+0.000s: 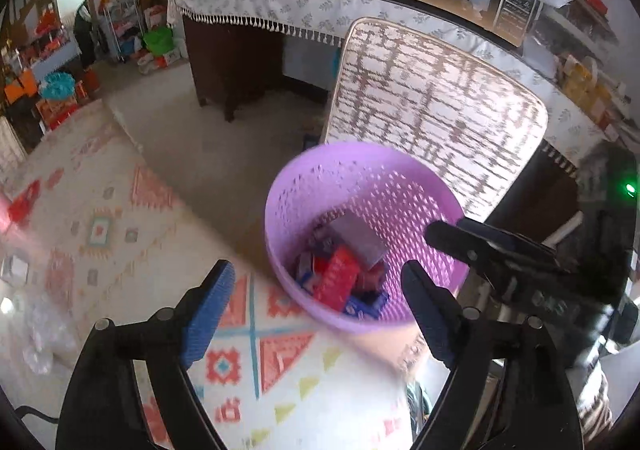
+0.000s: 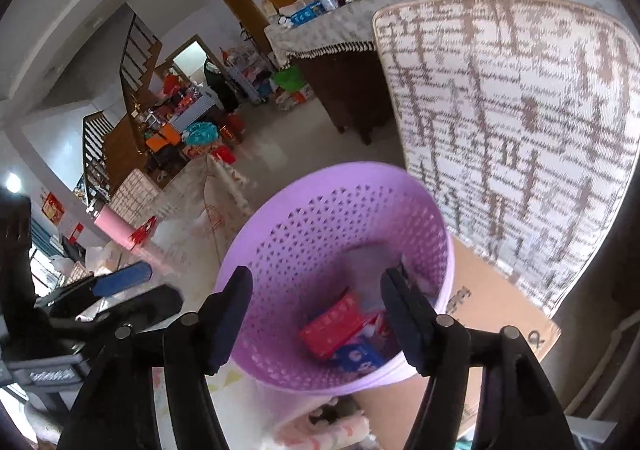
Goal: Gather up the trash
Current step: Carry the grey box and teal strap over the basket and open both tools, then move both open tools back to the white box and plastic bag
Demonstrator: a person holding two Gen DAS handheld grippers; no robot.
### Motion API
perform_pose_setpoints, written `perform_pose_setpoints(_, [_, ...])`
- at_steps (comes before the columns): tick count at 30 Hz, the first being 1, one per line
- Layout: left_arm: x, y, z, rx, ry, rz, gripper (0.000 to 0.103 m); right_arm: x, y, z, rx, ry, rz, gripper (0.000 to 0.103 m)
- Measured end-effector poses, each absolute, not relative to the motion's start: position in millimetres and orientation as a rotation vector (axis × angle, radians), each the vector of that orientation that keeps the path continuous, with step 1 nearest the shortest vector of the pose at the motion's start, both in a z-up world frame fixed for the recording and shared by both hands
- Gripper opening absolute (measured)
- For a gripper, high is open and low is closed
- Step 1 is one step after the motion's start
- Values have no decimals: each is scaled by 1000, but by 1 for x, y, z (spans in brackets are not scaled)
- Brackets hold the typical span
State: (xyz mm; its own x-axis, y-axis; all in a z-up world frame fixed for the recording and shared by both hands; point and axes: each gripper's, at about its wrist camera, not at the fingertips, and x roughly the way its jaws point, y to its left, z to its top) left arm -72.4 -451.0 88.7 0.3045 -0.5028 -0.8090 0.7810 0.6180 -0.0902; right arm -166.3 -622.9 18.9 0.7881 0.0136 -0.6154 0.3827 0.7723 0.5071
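Note:
A purple perforated trash basket (image 1: 304,186) stands on the floor; it also shows in the right wrist view (image 2: 280,226). Inside lie a red box (image 1: 336,282), blue packets (image 1: 366,304) and a grey-white piece (image 1: 356,236); the red box (image 2: 332,324) and a blue packet (image 2: 356,356) also show in the right wrist view. My left gripper (image 1: 316,314) is open and empty, just above the basket's near rim. My right gripper (image 2: 316,320) is open and empty over the basket's mouth; it also shows at the basket's right in the left wrist view (image 1: 472,246).
A patterned rug (image 1: 120,218) covers the floor at left. A patterned mat (image 1: 432,106) leans upright behind the basket. A cloth-covered table (image 1: 320,6) with bottles and jars stands beyond. A cardboard sheet (image 2: 500,302) lies to the right. Clear plastic (image 1: 40,334) lies on the rug.

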Motion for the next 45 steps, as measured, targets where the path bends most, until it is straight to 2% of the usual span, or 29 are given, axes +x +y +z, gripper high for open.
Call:
perform_pose_setpoints(10, [-99,-367,99,335,837,-701,84,-172,-571,31,605,602,-195,72])
perform_pose_setpoints(18, [-111,-297,113,326,720,-542,84,-159,-513,33,563,679,-101,74])
perform_pose_setpoints(24, [-108,-248,113,279,725,-490,84,-151,-471,41,514,695,-50,82])
perform_pose_setpoints(37, [-71,-154,84,233,810,-353,84,-97,-375,27,421,837,92,86])
perform_pose_setpoints(45, [-5,-93,43,103,1003,-295,84,-43,-317,11,354,916,183,86])
